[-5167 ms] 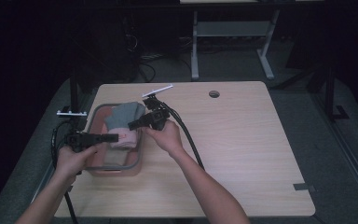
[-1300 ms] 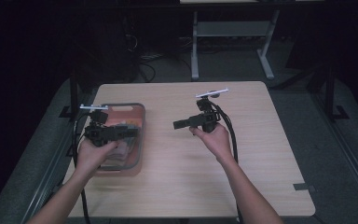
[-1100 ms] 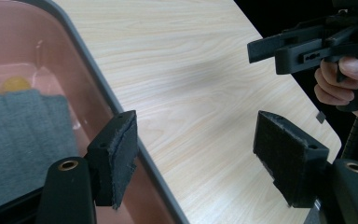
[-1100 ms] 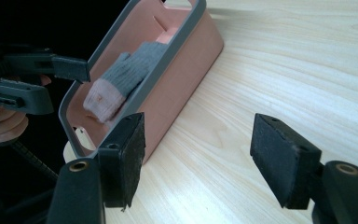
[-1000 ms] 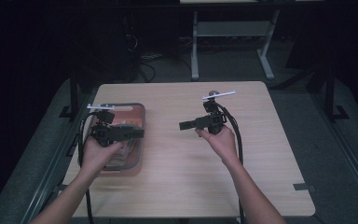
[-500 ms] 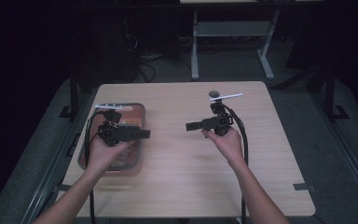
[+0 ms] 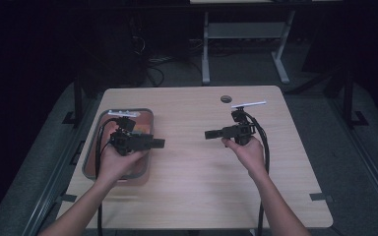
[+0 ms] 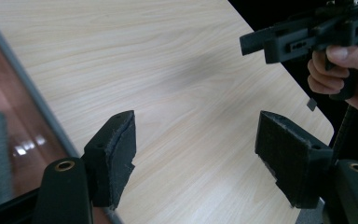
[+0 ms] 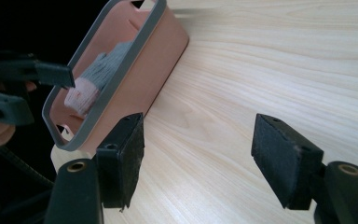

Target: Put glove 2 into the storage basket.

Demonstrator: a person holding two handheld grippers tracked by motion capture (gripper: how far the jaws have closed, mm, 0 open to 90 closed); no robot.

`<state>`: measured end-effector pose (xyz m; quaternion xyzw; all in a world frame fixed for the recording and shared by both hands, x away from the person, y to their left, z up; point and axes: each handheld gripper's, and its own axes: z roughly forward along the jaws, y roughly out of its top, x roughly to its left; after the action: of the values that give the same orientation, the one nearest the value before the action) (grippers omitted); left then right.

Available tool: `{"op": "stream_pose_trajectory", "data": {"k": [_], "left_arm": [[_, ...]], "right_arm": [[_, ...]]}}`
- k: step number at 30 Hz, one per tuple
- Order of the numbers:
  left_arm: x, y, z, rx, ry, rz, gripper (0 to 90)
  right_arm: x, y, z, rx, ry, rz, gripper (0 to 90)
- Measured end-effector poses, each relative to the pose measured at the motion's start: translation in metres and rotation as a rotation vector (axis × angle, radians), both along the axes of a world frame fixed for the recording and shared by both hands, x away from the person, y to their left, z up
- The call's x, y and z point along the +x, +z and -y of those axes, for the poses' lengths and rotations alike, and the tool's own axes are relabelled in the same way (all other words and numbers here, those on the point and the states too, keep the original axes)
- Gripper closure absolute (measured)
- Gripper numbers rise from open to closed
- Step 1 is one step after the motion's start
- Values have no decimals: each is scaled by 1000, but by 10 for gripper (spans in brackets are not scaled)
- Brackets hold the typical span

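Tongs (image 7: 158,143) and (image 7: 210,133) now hang wide, empty, drawn apart from the bin (image 7: 145,114), so we judge packing finished.

The tabletop (image 7: 192,162) is lit evenly from above in the high view, while the surrounding room is left nearly black. Soft shadows are cast in the gripper views. A bright glare is seen on the container's wall (image 8: 21,149), and its contents are blurred.
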<state>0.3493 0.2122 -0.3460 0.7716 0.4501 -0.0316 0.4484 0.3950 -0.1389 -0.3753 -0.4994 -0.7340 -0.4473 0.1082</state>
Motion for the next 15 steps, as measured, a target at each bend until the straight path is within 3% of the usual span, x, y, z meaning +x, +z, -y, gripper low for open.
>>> {"op": "stream_pose_trajectory", "data": {"k": [15], "left_arm": [[-3,-10,33,1,-70,-14,284]], "right_arm": [[-6,-9,33,4,-58,-24,331]]}}
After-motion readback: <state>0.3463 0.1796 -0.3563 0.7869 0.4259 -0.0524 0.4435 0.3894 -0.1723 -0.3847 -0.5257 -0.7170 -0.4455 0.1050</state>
